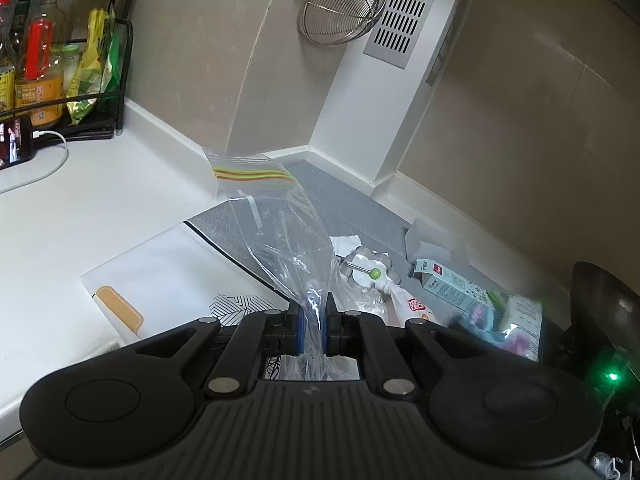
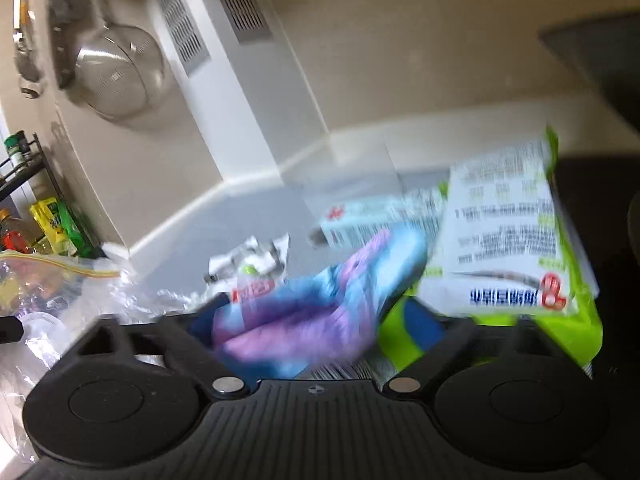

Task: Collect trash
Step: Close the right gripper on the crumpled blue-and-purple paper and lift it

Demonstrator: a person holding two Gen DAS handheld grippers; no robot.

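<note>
**Bag pinched, wrappers between spread claw**

The left claw (image 1: pixel 313 322) is pressed together on a clear zip bag (image 1: pixel 276 216), which stands up over the grey mat (image 1: pixel 352 204) on the desk (image 1: pixel 80 208); the right claw (image 2: pixel 316 332) is spread, a blue-purple wrapper (image 2: pixel 312 312) lying blurred between its jaws; a green-white packet (image 2: pixel 508 240) and small box (image 2: pixel 372 216) lie just beyond.
</note>
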